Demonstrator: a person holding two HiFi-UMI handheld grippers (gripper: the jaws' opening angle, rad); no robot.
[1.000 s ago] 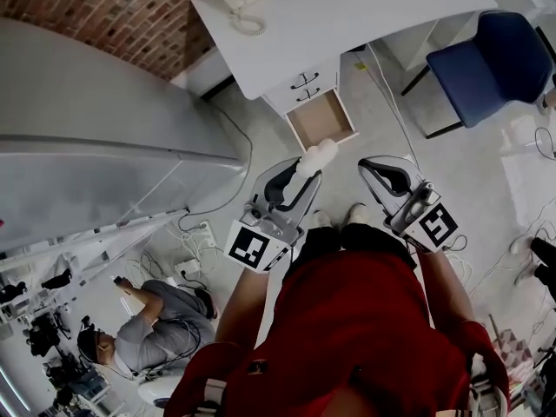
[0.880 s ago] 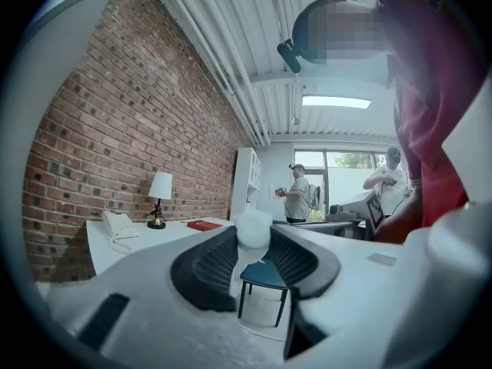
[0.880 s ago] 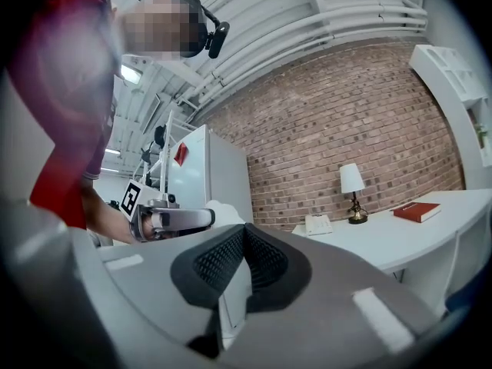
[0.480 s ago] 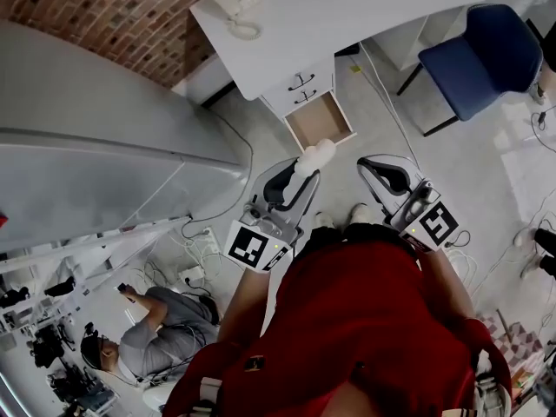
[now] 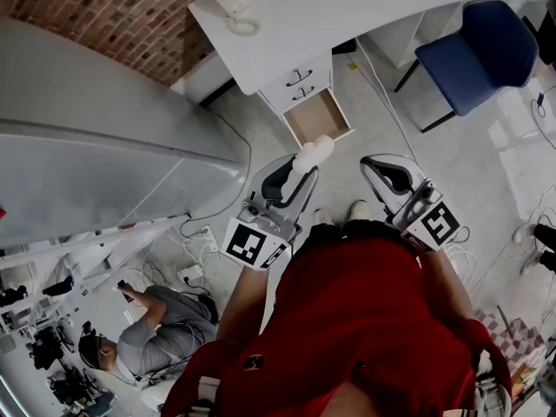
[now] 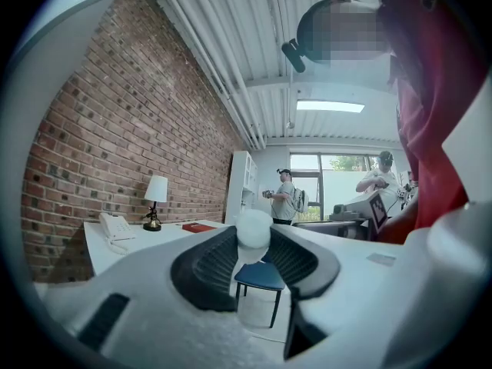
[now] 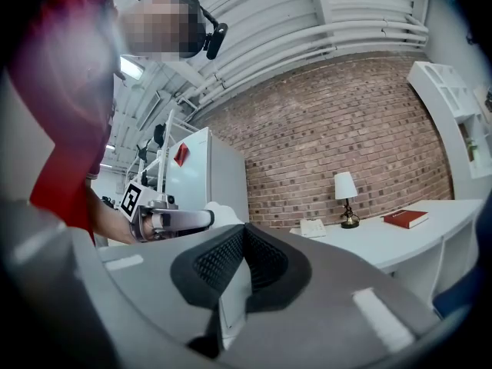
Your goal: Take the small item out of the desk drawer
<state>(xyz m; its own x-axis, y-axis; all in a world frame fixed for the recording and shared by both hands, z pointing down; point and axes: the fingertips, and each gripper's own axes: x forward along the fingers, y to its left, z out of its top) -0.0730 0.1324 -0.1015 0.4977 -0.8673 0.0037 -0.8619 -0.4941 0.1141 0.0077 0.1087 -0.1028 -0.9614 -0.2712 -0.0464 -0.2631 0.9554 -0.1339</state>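
The left hand-held gripper (image 5: 302,170) grasps the small white item (image 5: 315,152) at its jaw tips, apart from the open drawer (image 5: 318,118) under the table's (image 5: 347,16) front edge. The right hand-held gripper (image 5: 368,163) is clenched and empty.

At twelve o'clock in the head view the desk (image 5: 347,16) is white, its open drawer (image 5: 319,118) tan inside. The chair (image 5: 473,52) at two o'clock is dark blue and the brick wall (image 5: 113,16) at eleven is red-brown. The small item (image 5: 314,153) is white. The left gripper (image 5: 306,168) and right gripper (image 5: 372,163) are pale grey with black pads and black-and-white square markers. The shirt (image 5: 365,320) is red.
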